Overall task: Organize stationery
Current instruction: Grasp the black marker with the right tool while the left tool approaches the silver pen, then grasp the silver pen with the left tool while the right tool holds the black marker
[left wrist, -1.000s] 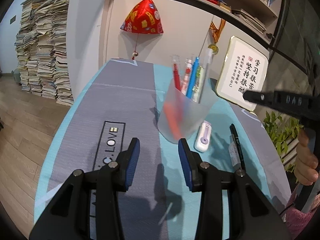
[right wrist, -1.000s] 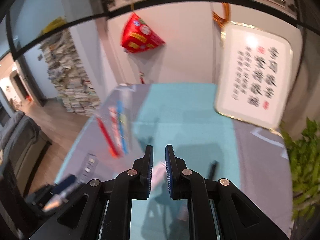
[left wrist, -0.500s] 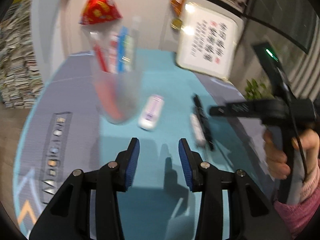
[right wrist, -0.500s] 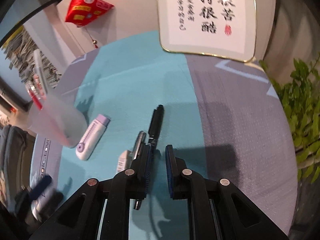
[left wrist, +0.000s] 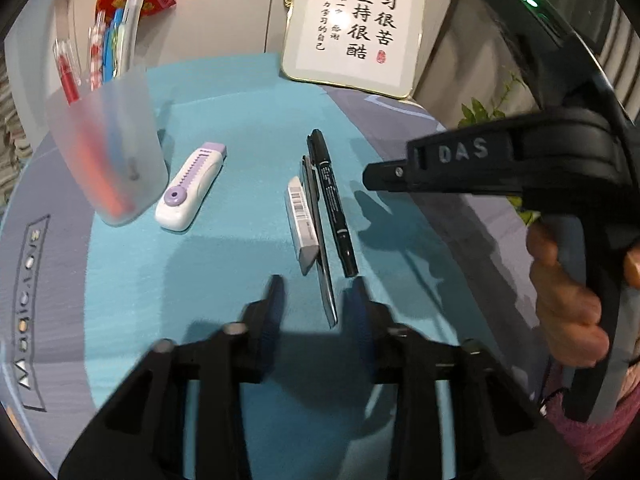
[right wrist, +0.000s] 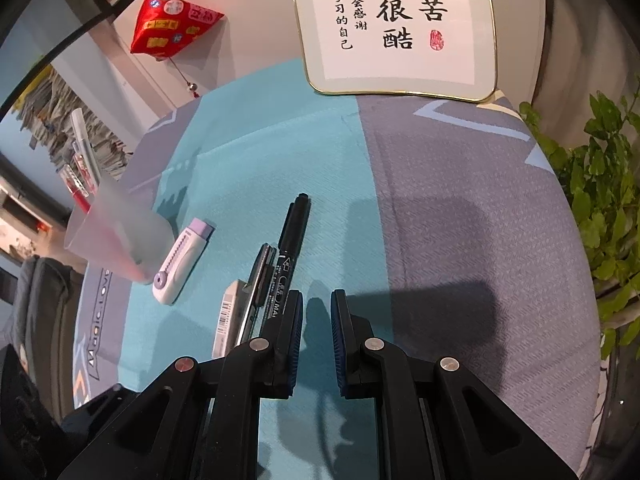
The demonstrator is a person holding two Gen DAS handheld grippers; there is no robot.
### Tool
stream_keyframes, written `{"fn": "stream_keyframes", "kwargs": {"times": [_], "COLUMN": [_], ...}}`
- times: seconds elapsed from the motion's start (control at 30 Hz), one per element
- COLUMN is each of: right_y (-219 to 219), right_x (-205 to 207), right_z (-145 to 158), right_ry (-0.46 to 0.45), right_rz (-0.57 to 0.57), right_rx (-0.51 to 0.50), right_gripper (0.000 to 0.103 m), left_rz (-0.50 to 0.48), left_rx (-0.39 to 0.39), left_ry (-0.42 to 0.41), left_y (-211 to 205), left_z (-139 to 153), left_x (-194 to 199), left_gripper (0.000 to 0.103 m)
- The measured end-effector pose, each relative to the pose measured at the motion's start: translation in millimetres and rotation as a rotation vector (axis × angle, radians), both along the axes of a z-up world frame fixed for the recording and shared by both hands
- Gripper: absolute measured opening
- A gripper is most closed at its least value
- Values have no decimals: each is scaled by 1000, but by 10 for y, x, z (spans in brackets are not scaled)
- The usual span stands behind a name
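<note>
On the teal cloth lie a black marker [left wrist: 332, 200] [right wrist: 292, 232], a grey pen [left wrist: 318, 240] [right wrist: 258, 276] and a white barcoded eraser [left wrist: 302, 216] [right wrist: 228, 316], side by side. A white and purple correction tape [left wrist: 192, 184] [right wrist: 182, 264] lies left of them, next to a frosted cup [left wrist: 108, 152] [right wrist: 120, 240] holding several pens. My left gripper [left wrist: 318, 300] hovers at the grey pen's near tip with its jaws closing; the tip lies between them, untouched. My right gripper [right wrist: 318, 320] [left wrist: 372, 172] is shut and empty, just right of the marker's near end.
A framed calligraphy board [left wrist: 352, 24] [right wrist: 400, 20] leans at the table's far edge. A green plant [right wrist: 600, 200] stands off the right side. A red ornament [right wrist: 172, 24] hangs on the wall behind the cup. A hand [left wrist: 568, 292] holds the right gripper's handle.
My left gripper swung right from the cup to the near ends of the pens, sank, and its jaws narrowed a little. My right gripper dropped towards the marker and then held still.
</note>
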State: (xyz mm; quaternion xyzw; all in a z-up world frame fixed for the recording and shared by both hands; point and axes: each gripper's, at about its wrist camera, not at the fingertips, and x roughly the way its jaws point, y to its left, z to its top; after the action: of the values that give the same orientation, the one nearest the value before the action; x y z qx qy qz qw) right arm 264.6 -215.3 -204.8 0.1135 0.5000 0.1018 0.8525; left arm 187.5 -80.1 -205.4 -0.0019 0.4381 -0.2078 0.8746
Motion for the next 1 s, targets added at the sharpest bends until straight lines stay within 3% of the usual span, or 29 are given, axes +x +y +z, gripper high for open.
{"fn": "stream_keyframes", "kwargs": {"times": [0.07,0.17,0.43,0.63,0.8,1.0], "right_y": [10,32,216,340,473,374], "right_x": [12,16,49,99,111,-17], "right_z": [-12,-15,-58,-82,-100,-80], "right_ry": [2,3,13,21,6,14], "right_rz": [4,14,30,33,41,69], "right_rx": [4,16,-34,-48,-112,-98], "right_gripper": [13,13,13,13,13,10], "left_rz": [18,37,82,86,59,-19], "left_rx": [-32,-46,26,26,23,28], "left_ry": [18,25,-29,-30,-17,-33], "left_y": [43,120,462,642,592,387], "left_z": [-14,-9,6,7,-11,0], "left_x": [39,26,-251,-414,-460,-506], "left_gripper": [8,5,5,5,5,6]}}
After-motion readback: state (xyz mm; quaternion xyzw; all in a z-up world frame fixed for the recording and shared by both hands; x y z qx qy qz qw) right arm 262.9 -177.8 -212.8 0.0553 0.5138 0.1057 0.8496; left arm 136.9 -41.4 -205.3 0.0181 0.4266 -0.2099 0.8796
